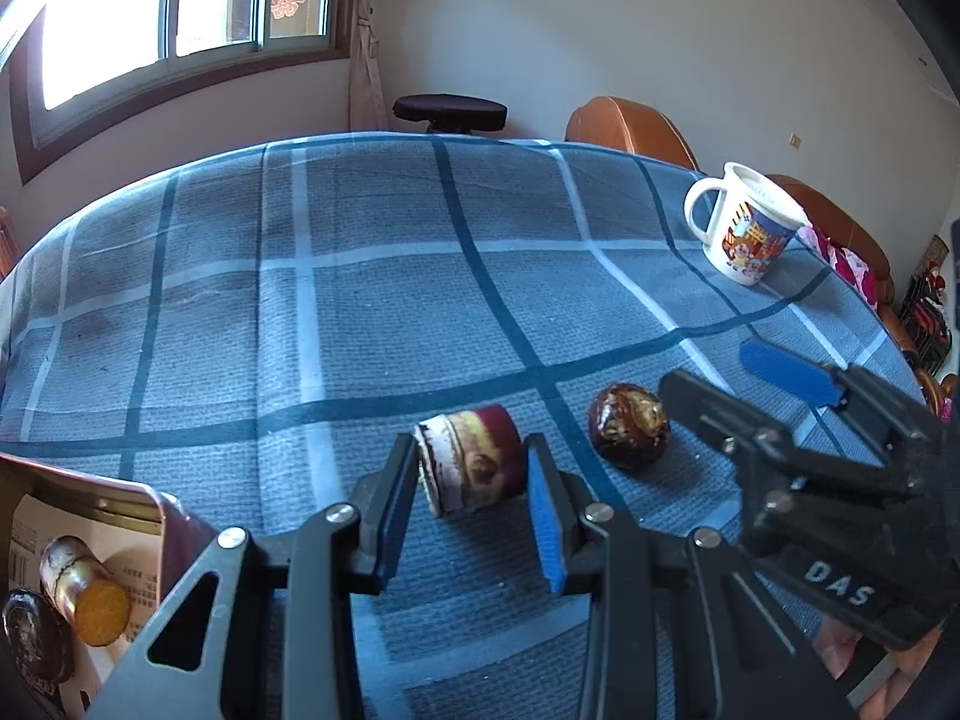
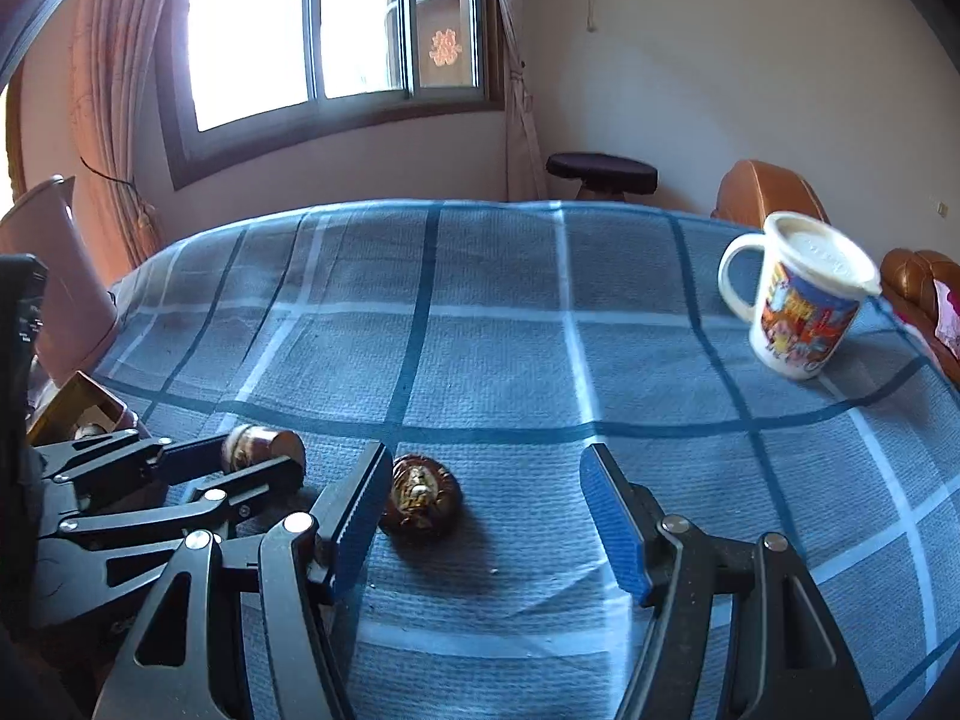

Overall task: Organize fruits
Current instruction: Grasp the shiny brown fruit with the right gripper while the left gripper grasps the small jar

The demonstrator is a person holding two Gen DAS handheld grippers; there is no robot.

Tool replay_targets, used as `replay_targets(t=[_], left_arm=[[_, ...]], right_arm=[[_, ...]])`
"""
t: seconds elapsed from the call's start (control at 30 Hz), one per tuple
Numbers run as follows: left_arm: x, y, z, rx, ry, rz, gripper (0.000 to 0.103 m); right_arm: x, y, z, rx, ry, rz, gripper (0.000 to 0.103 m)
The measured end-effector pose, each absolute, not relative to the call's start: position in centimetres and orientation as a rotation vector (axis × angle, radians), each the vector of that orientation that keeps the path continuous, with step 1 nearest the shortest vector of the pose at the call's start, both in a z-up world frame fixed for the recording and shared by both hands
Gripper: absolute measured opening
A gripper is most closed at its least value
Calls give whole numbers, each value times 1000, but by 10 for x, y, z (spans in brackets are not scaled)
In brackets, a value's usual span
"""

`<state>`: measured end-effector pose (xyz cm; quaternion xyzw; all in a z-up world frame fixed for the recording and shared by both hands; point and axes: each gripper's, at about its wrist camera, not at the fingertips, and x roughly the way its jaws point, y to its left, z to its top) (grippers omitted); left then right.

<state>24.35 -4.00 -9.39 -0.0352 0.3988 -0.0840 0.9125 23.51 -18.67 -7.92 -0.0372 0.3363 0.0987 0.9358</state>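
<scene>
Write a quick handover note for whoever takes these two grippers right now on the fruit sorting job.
Left gripper: shut on the cut sugarcane piece lying on the tablecloth.
Right gripper: open around the round dark fruit, pads not touching it.
Done: one cane piece and one dark fruit are in the box at left.
Left: lift the gripped piece into the box, then grip and box the dark fruit.

Home dining rm, checked tablecloth (image 1: 384, 300), mug (image 1: 747, 228), curtained window (image 2: 336, 30), stool (image 2: 602, 171)
</scene>
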Motion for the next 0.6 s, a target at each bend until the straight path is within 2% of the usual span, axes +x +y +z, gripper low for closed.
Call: replay_targets(t=[0.2,0.23,0.3,0.5,0.6], left_arm=[[246,-21,-94,-88,823,-138,38],[245,-20,-94,-88,823,-134,38],[245,-19,-94,-86,821,-126,38],[245,-13,-95,-113,823,-138,38],[242,-18,-93,-84,810,-141,38]], right_arm=[[243,-178,-87,-63,755,253,66],[244,-177,-89,-64,766,259,65],[246,-174,-91,-72,782,272,55],[254,-156,-104,-145,871,314,45],[252,-150,-105,-182,865,308,44]])
